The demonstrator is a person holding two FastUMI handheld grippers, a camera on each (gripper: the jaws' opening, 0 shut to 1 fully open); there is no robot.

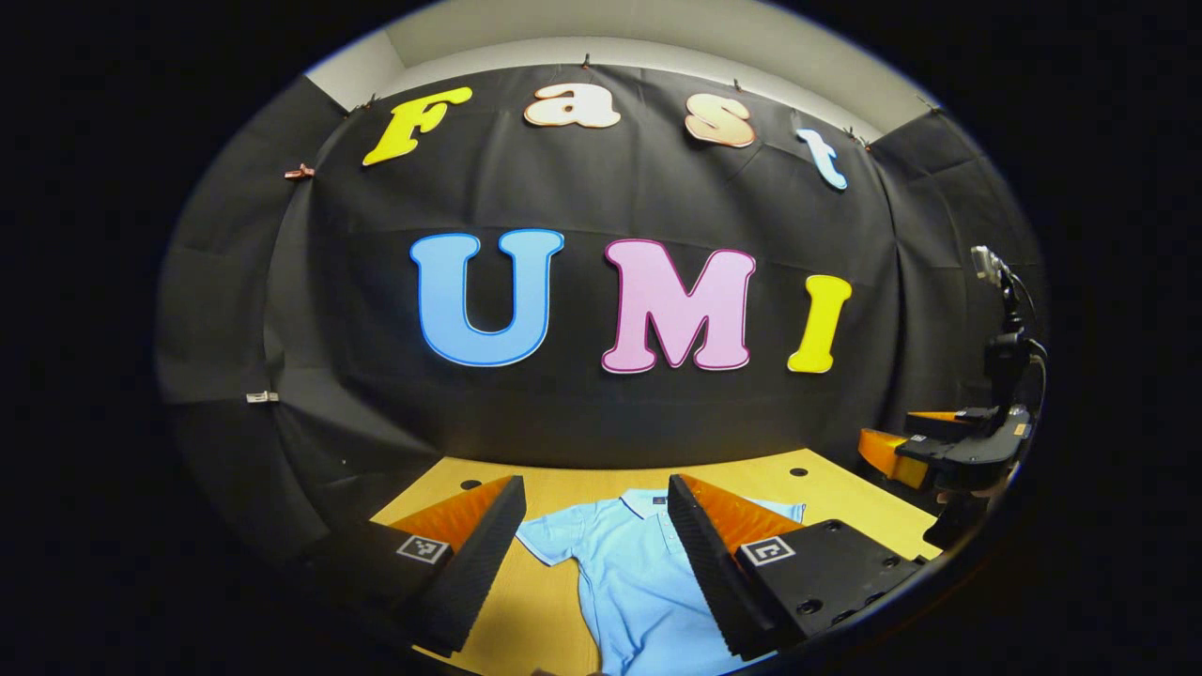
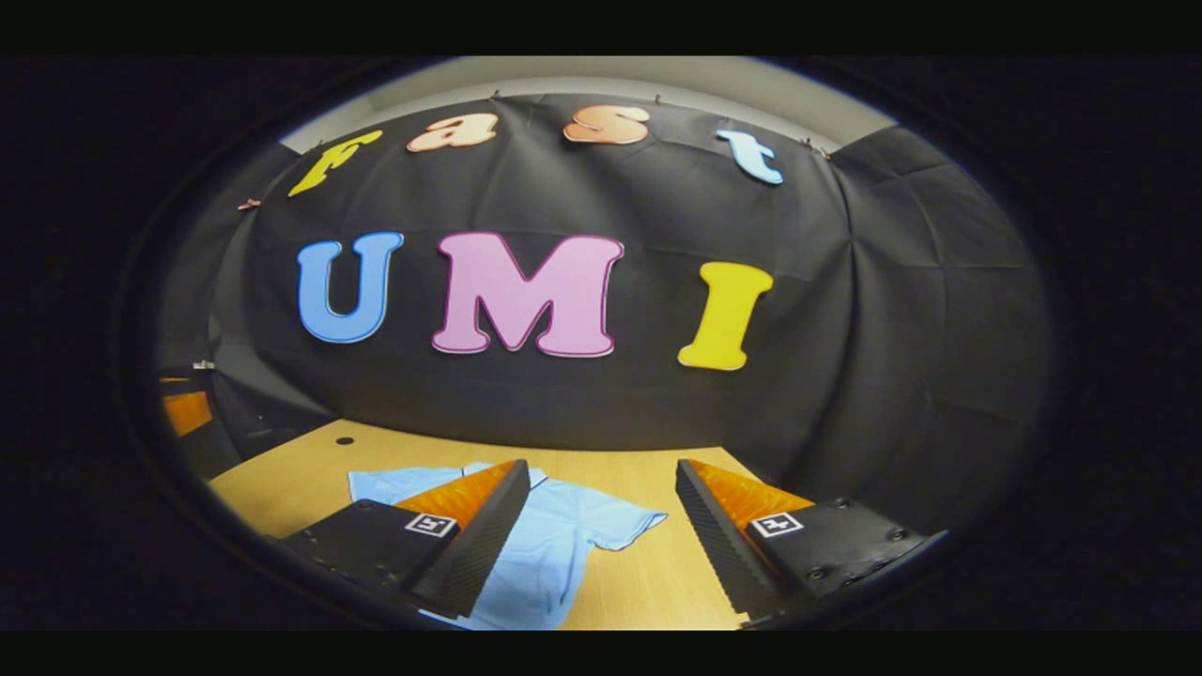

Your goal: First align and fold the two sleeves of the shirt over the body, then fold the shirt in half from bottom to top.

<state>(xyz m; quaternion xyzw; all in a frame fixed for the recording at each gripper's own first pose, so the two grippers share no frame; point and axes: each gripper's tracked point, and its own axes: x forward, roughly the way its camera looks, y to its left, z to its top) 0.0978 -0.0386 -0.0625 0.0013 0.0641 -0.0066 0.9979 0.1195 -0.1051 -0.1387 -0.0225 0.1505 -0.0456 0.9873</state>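
Pale wooden table (image 1: 845, 507), light blue shirt (image 1: 629, 582) lying flat on it, sleeves spread

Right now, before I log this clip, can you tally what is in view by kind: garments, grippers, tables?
Light blue polo shirt: 1, lying flat, sleeves not yet folded
Grippers: 2, left gripper and right gripper, both with fingers apart above the shirt
Wooden table: 1
Total: 4

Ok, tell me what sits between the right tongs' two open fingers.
In the right gripper view, bare table, with the shirt's sleeve reaching partway in.
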